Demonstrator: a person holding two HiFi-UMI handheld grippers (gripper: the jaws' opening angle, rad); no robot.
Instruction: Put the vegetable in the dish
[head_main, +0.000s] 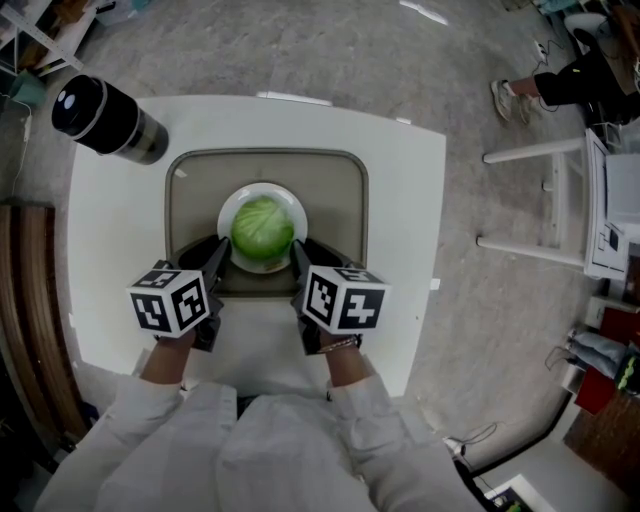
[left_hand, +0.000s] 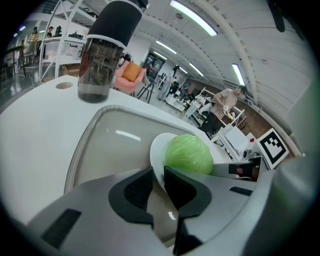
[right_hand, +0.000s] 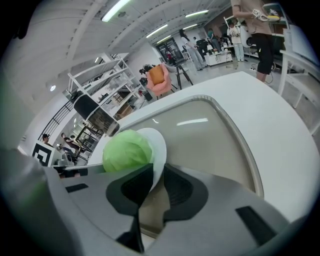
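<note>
A green cabbage (head_main: 262, 228) lies on a round white dish (head_main: 293, 206) over the front half of a beige tray (head_main: 340, 200). My left gripper (head_main: 222, 252) is shut on the dish's left rim, and my right gripper (head_main: 299, 256) is shut on its right rim. In the left gripper view the thin white rim (left_hand: 157, 150) runs between the dark pads (left_hand: 135, 190), with the cabbage (left_hand: 189, 155) just beyond. The right gripper view shows the same: the rim (right_hand: 160, 145) is pinched and the cabbage (right_hand: 126, 150) is to the left. Whether the dish rests on the tray or hangs just above it is unclear.
The tray lies on a white square table (head_main: 400, 250). A dark tumbler with a black lid (head_main: 105, 118) stands at the table's back left corner. White furniture frames (head_main: 560, 200) and a seated person (head_main: 560, 85) are off to the right, and a wooden bench (head_main: 30, 300) is at the left.
</note>
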